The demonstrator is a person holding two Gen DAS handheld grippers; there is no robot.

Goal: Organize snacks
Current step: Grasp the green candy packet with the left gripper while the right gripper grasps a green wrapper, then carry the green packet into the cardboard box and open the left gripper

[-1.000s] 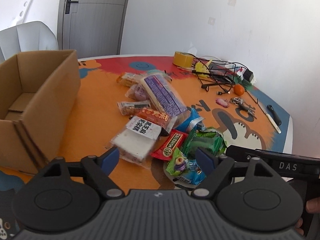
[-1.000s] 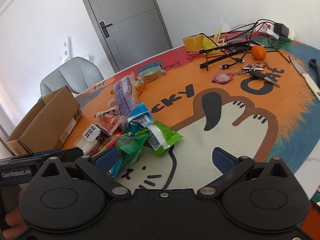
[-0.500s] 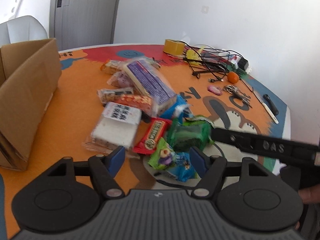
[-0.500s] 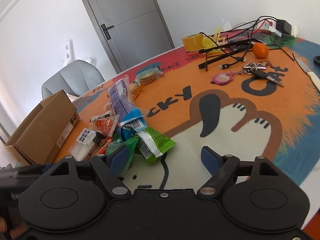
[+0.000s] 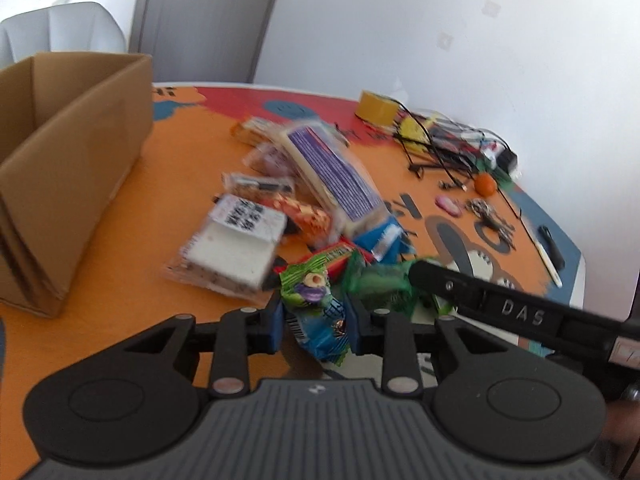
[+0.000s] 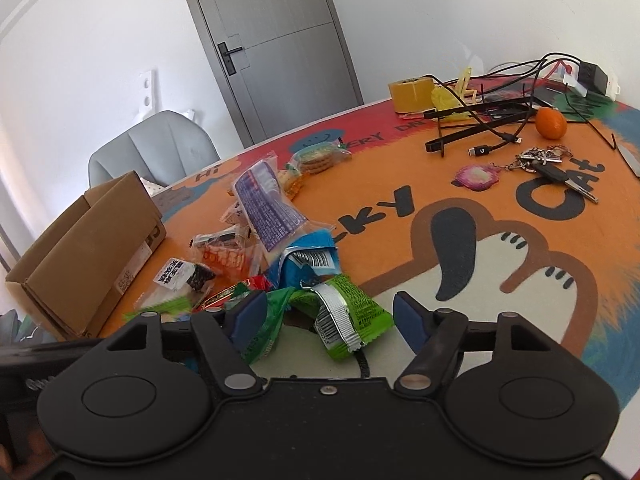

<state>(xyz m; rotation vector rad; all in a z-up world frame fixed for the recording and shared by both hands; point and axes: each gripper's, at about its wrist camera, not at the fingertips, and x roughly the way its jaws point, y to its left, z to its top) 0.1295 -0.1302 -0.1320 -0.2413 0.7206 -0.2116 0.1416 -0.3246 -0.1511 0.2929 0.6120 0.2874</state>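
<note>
Jaws of left gripper (image 5: 314, 316) narrower than before, closing onto cartoon snack packet (image 5: 316, 312); right gripper (image 6: 326, 314) also closing.

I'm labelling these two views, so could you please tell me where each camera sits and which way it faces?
Left wrist: on the left gripper, looking down its closing jaws at the cartoon snack packet between them; the right gripper's arm crosses at right.
Right wrist: on the right gripper, jaws closing around the green packet.
Shared: snack pile, cardboard box, orange.
</note>
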